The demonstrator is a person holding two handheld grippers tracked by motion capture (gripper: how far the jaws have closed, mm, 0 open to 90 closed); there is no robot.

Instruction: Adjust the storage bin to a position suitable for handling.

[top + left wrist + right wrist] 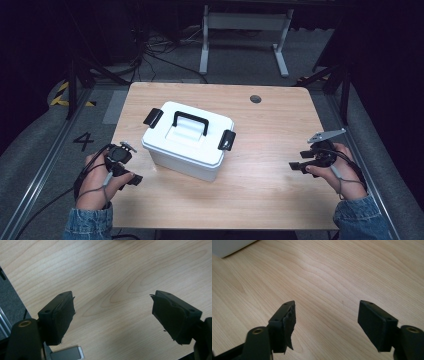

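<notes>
A white box (187, 141) with a black handle (190, 122) and two black clips (226, 140) sits in the middle of the wooden table (280, 125), and its lid looks shut. The left gripper (129, 176) waits just beside the box's near left corner and the right gripper (299, 166) waits well apart on the other side, both with jaws spread wide and holding nothing. If a hand swings in too fast, a jaw could bump the box and push it sideways, or a jaw could slip off a clip because the clip is small and smooth.
</notes>
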